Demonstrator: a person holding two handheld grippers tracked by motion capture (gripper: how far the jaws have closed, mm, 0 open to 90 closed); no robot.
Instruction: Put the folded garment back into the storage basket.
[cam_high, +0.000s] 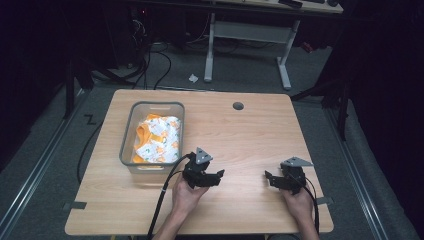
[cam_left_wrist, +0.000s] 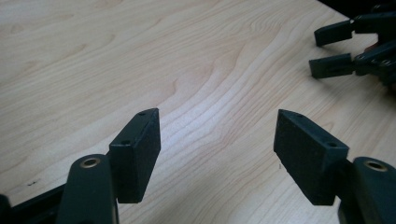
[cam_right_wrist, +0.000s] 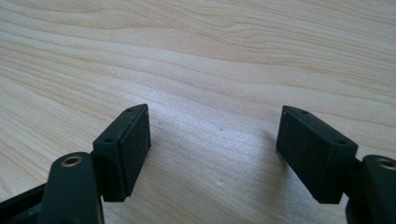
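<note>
Grippers, left gripper (cam_high: 219, 176) and right gripper (cam_high: 269, 179), sit low over bare table (cam_high: 240, 135) with jaws wide and empty, so retrieving the patterned cloth (cam_high: 159, 140) from the clear bin (cam_high: 131, 122) likely calls for a leftward reach.

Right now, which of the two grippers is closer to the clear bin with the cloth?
The left gripper, just off the clear bin near its corner. The right gripper sits farther off, toward the table's opposite side.

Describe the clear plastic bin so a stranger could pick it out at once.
Start at the light wooden table and look to its left half. The clear rectangular plastic bin sits there, ahead of the left gripper. It alone holds white-and-orange patterned cloth.
</note>
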